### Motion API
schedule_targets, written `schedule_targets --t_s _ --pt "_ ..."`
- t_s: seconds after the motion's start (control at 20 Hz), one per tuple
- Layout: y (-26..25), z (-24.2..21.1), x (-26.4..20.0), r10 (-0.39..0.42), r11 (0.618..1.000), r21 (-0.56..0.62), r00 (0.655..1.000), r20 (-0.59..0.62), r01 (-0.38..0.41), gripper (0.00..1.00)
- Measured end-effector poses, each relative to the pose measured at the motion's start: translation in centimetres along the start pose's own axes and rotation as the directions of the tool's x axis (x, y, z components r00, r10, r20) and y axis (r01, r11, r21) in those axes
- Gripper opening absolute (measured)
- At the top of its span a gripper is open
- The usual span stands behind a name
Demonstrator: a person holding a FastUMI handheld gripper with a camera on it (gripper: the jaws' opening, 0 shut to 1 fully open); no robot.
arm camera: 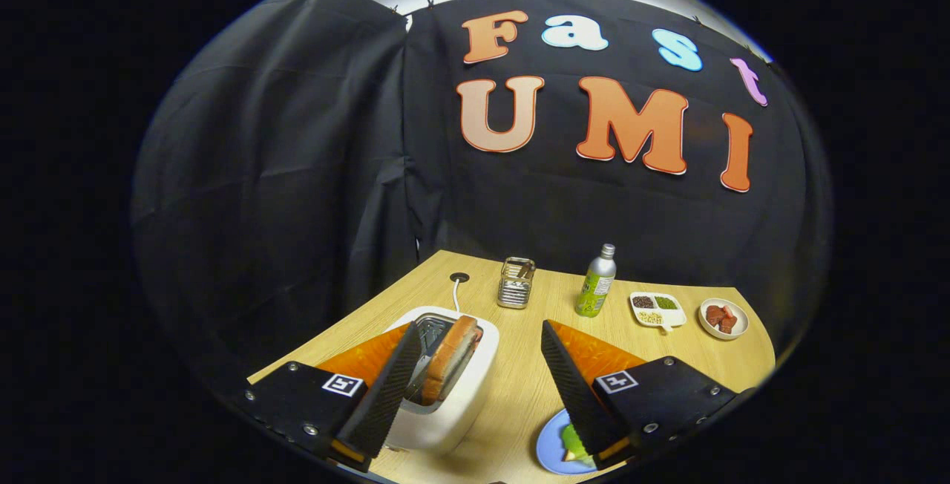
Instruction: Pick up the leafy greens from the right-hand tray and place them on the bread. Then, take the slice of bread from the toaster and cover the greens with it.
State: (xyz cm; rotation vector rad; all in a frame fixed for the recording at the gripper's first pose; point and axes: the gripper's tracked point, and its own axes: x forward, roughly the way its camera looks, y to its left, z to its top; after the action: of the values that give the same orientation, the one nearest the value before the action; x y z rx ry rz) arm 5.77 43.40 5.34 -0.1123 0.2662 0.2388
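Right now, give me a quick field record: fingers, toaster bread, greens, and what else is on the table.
fingers: gripper open, empty, spread wide
toaster: white, just ahead, by the left finger
bread slice: standing in the toaster slot, untouched
greens: on the blue plate under the right finger
beyond fingers: metal holder, green bottle, divided dish, bowl of red pieces
surface: wooden table

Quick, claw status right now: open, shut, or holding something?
Claw: open, holding nothing; its fingers are spread above the toaster, and the bread stands in the slot between them, untouched.
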Motion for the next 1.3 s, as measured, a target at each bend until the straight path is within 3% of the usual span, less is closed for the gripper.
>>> schedule_targets --t_s 0.25,0.35,0.45,0.8,0.95,1.3 --pt "1.5 -1.6 2.4 -0.011 1.0 0.01 0.999 -0.051 0.012 0.98" --pt "1.9 -2.3 3.1 -0.001 1.0 0.004 0.997 -0.072 0.002 0.92" --pt "3.1 -2.8 3.3 0.028 1.0 0.0 0.996 -0.082 -0.028 0.79" --pt "3.8 -3.6 3.5 0.041 0.999 0.011 0.993 -0.115 -0.04 0.14" --pt "3.8 -3.4 3.4 0.039 0.999 0.024 0.994 -0.106 -0.037 0.06" --pt "2.7 0.3 1.7 0.054 0.996 0.074 0.998 -0.044 -0.05 0.05"
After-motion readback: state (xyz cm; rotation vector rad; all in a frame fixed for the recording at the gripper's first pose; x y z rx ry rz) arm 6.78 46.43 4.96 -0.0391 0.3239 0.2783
